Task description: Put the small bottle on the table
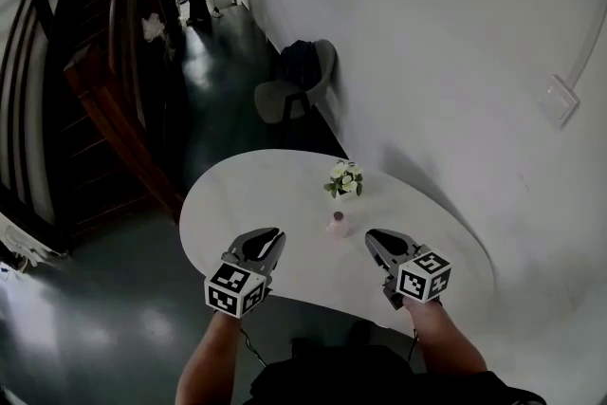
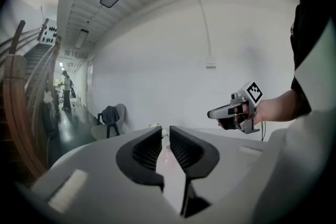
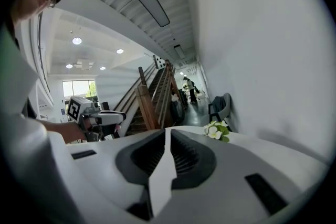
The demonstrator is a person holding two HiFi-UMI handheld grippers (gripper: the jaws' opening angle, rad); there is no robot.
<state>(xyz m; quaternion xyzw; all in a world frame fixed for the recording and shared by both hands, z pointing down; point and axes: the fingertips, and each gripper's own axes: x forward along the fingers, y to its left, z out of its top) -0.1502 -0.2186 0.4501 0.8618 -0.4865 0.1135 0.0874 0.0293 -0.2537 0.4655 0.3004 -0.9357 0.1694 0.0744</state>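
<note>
the small pink bottle (image 1: 338,224) is standing on the round white table (image 1: 237,194), so the job is looking done. it is sitting between the two grippers and a bit ahead of them, and neither one is touching it. the little bunch of white flowers (image 1: 344,179) is sitting just behind it, not touching.

the left gripper (image 1: 269,238) is showing its jaws nearly together, with a thin gap and nothing in it. the right gripper (image 1: 380,240) is showing its jaws pressed together and holding nothing.

the best thing to do now is to leave the bottle alone. any move away should be going back toward the person, low and slow, with both grippers kept wide of the bottle. a bump from a jaw could be knocking it over, because it is looking light and thin.

the bottle is looking pale pink, with a darker pink top. it is standing straight up. it is too tiny here for telling more.
</note>
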